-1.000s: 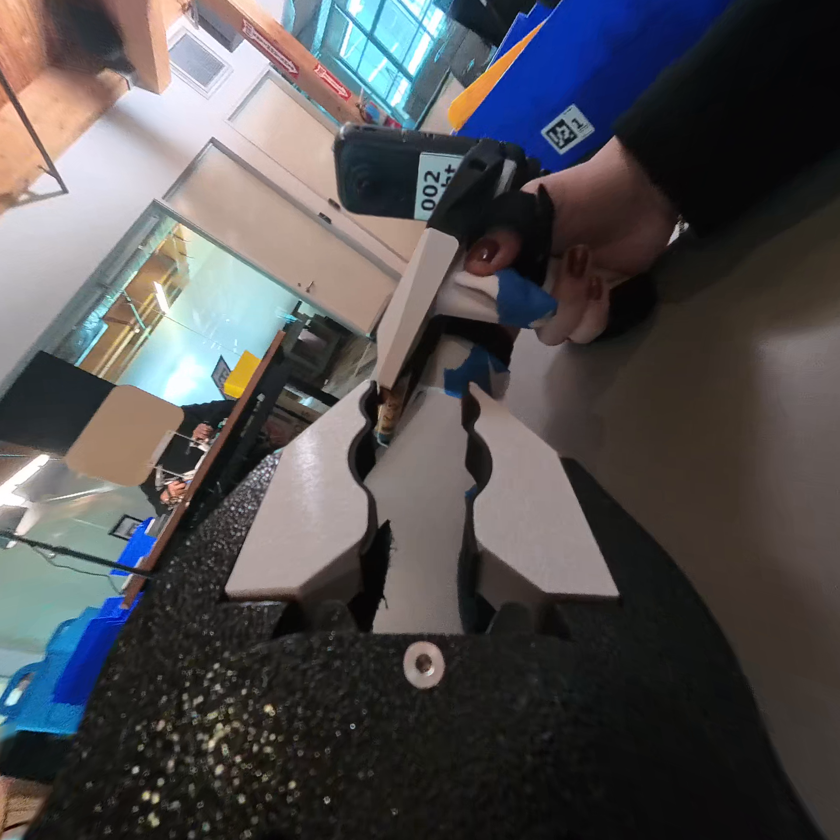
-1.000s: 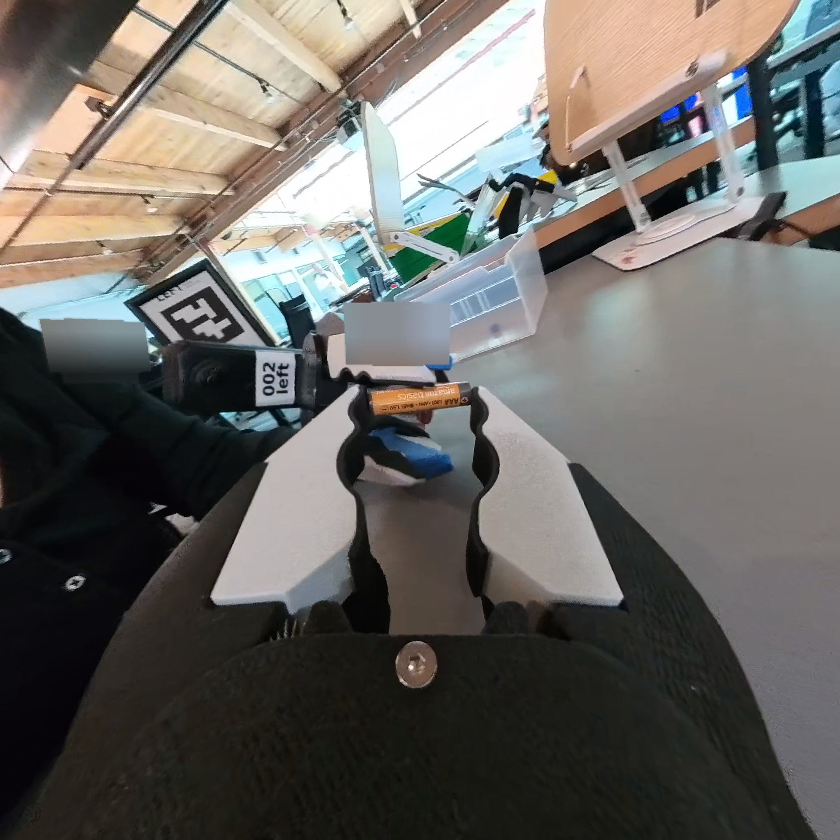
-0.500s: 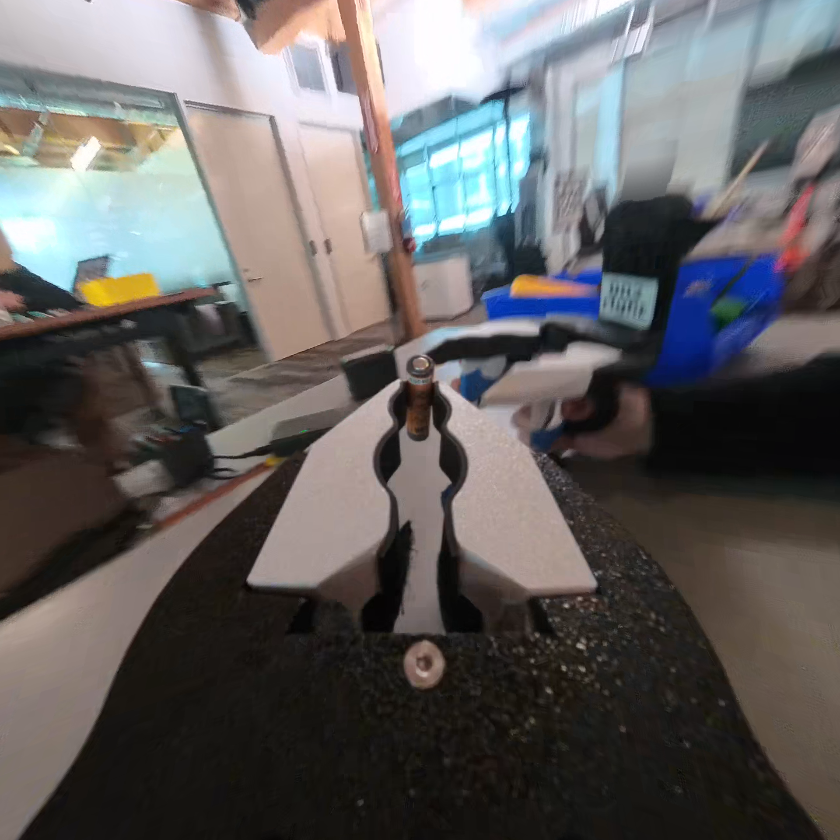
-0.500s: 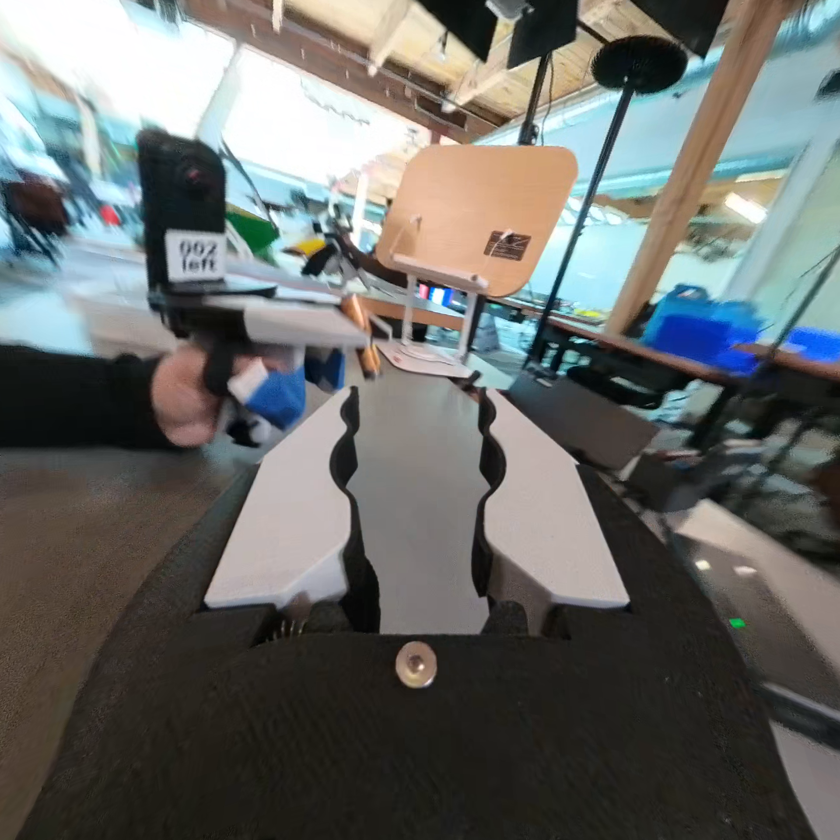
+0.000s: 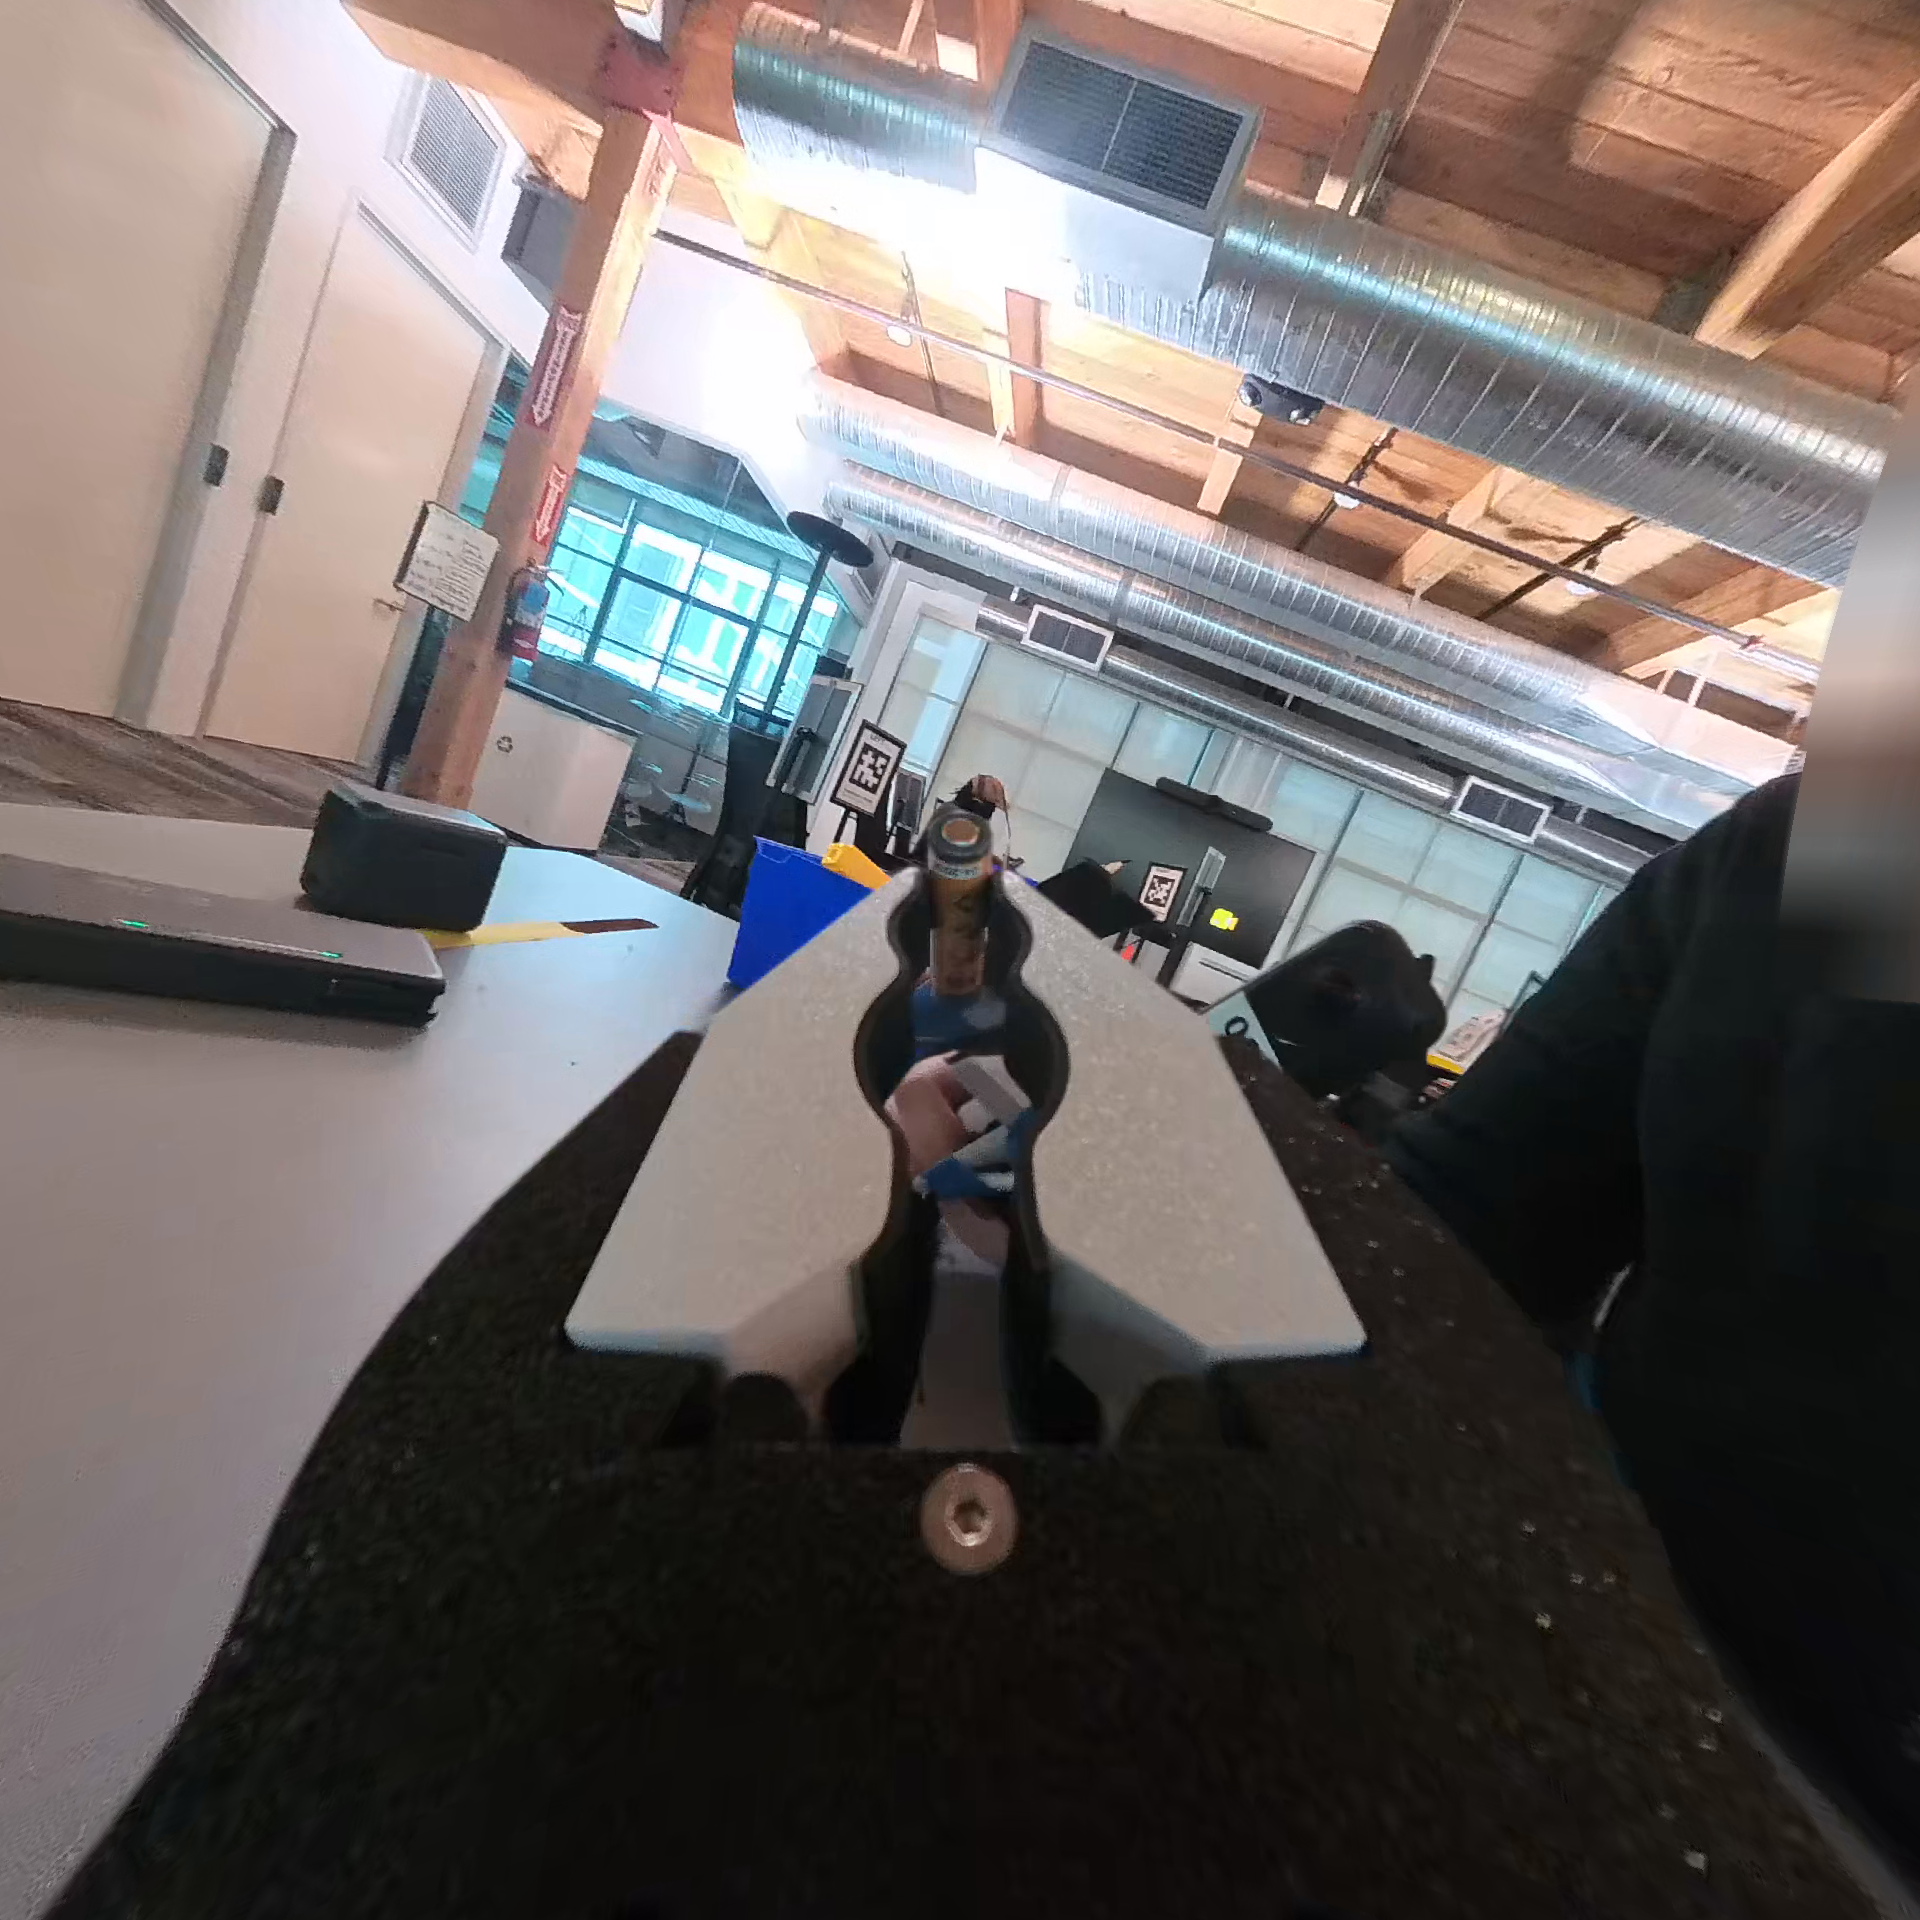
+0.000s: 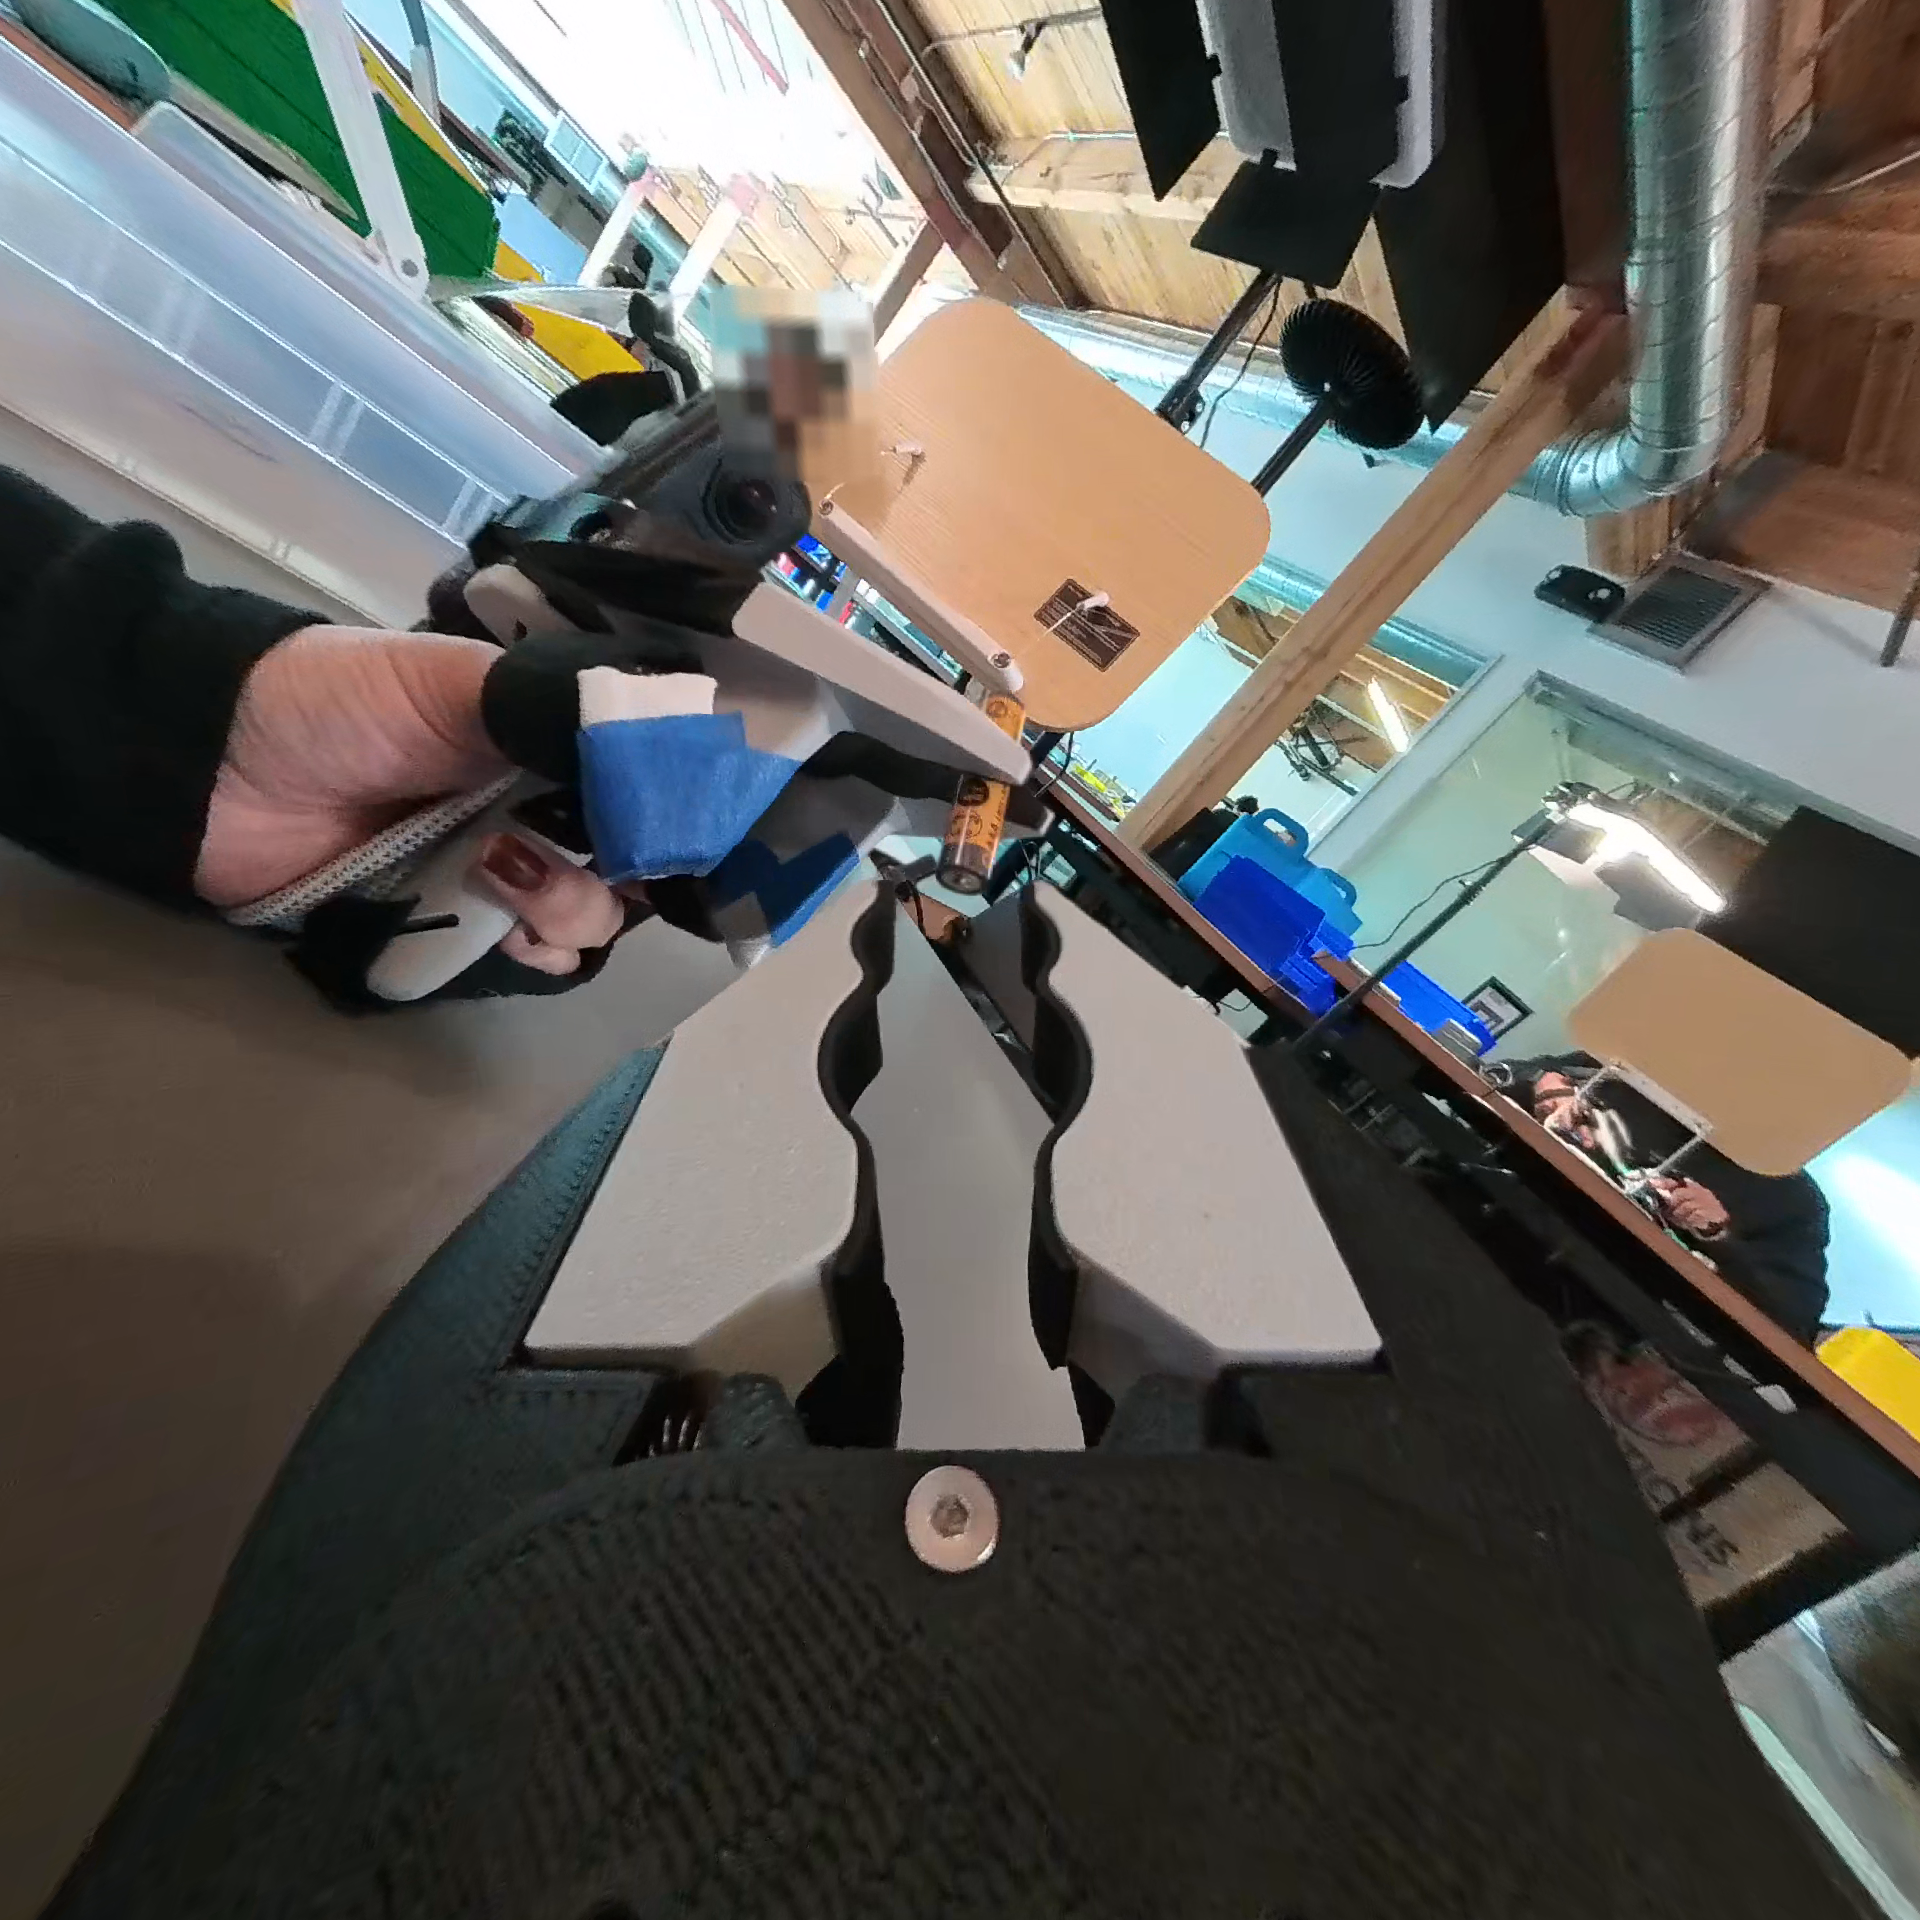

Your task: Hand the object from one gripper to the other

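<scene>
A small orange and black battery (image 5: pixel 958 896) stands upright, pinched between the tips of my left gripper (image 5: pixel 961 925), which is shut on it. In the right wrist view the left gripper (image 6: pixel 992 764) reaches in from the left, held by a hand (image 6: pixel 364 758), with the battery (image 6: pixel 971 831) hanging from its tips. My right gripper (image 6: pixel 956 914) is open and empty, its tips just below and short of the battery, apart from it. In the left wrist view the right gripper shows only partly, through the gap between the left fingers.
The grey table (image 5: pixel 260 1143) carries a closed dark laptop (image 5: pixel 208 945) and a black case (image 5: pixel 400 868) at the left. A clear plastic bin (image 6: pixel 208 343) and a wooden board on a stand (image 6: pixel 1039 520) stand beyond. A black sleeve (image 5: pixel 1662 1143) fills the right side. My left and right fingertips are right by each other.
A second ago the right gripper held the battery at its tips, the open left gripper around it. The left gripper shut on the battery, the right opened, and both drew apart and turned.
</scene>
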{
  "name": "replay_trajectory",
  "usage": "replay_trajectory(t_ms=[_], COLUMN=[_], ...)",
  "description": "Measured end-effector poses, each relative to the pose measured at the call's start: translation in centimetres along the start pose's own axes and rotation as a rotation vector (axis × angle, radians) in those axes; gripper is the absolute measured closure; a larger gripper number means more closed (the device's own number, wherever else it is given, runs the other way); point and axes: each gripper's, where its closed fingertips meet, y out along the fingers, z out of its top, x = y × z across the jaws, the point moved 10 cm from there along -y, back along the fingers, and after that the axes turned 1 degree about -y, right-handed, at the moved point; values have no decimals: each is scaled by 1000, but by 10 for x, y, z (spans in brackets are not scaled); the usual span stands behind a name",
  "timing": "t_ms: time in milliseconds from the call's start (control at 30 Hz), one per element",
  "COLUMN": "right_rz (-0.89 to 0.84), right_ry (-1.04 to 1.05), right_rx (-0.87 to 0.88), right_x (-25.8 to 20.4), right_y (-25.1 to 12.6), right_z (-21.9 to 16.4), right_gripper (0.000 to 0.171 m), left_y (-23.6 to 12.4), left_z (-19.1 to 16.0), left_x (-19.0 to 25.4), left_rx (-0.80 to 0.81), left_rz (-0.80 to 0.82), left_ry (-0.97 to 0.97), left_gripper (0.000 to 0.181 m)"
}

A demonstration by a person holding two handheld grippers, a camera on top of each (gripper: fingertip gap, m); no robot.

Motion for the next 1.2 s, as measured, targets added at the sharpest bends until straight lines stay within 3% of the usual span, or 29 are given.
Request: replay_trajectory(t_ms=[100, 267, 333, 400, 467, 567, 633, 800, 1200], right_rz=[-7, -2, -6, -9, -2, 21, 33, 1, -24], right_ry=[-10, 27, 46, 77, 95, 123, 132, 122, 112], right_rx=[2, -25, -46, -64, -80, -117, -143, -176, -221], right_x=[0, 3, 6, 10, 13, 14, 14, 16, 16], right_y=[-1, 0, 0, -1, -2, -2, -1, -2, 1], right_z=[0, -1, -3, -6, -9, -15, -18, -22, -29], right_gripper=[163, 164, 165, 171, 171, 171, 171, 171, 171], left_y=[1, 1, 0, -3, -5, -1, 1, 2, -33], left_z=[-1, 0, 2, 6, 9, 5, -2, -7, -8], left_x=[0, -1, -2, -2, 3, 13, 13, 4, -28], left_rx=[-12, -6, 2, -28, -113, -323, -422, -486, -799], left_rz=[-8, 22, 109, 202, 308, 401, 441, 502, 1079], left_ry=[-9, 2, 55, 150, 341, 643, 723, 667, 322], left_gripper=[173, 174, 148, 124, 114, 121, 127, 133, 122])
